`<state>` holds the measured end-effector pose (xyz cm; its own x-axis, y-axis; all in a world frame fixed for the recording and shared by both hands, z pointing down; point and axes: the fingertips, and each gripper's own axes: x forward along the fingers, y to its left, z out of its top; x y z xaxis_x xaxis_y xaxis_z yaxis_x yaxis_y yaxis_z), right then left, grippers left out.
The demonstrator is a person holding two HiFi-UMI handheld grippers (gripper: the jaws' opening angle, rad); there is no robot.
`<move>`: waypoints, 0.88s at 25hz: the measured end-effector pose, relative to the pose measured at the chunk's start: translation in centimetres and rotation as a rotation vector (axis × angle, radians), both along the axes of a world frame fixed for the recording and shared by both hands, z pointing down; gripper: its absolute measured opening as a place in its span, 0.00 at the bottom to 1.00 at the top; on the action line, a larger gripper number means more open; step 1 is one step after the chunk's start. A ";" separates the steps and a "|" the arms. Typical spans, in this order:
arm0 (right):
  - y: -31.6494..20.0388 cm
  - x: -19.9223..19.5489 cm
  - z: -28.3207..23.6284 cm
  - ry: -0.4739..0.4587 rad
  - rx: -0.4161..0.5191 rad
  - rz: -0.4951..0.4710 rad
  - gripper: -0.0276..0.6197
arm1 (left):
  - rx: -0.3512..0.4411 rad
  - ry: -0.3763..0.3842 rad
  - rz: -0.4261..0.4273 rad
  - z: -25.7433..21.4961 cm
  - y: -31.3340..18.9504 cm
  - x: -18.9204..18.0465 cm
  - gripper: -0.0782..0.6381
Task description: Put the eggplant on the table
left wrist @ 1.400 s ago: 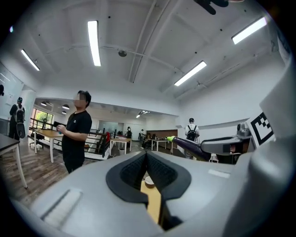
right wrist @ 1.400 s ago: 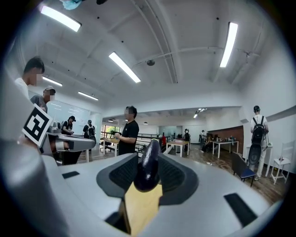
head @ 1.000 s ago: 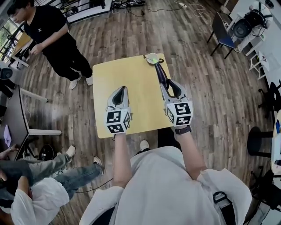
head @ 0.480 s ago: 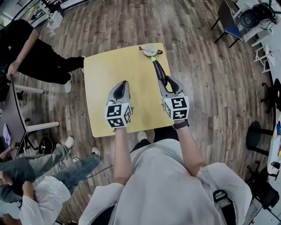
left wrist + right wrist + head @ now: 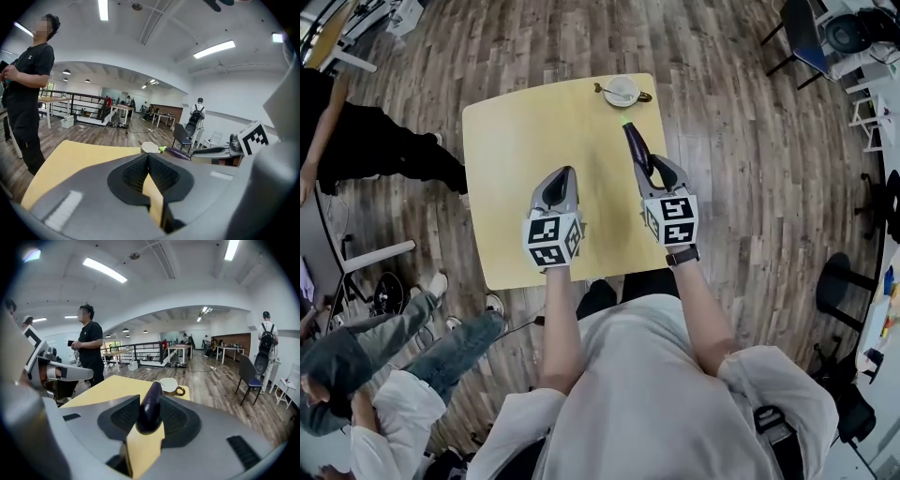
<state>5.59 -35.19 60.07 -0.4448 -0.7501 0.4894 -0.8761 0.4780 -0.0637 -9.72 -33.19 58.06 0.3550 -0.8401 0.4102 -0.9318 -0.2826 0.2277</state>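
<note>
While my right tool (image 5: 660,165) is clamped on the thick end of the dark purple eggplant (image 5: 637,146), the eggplant sticks out past the jaws over the right side of the yellow counter (image 5: 516,141). Its green stem end points toward a white cup (image 5: 622,90) at the counter's far edge. I cannot tell whether the eggplant touches the surface. My left tool (image 5: 563,173) hovers over the middle of the counter with its jaws closed together and nothing between them. A person in black (image 5: 382,150) stands on the wooden floor to the left.
</note>
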 end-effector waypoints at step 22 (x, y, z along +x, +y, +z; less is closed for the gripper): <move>-3.8 -0.8 9.8 0.047 -0.148 -0.037 0.26 | -0.137 0.022 0.010 8.0 -3.5 2.0 0.12</move>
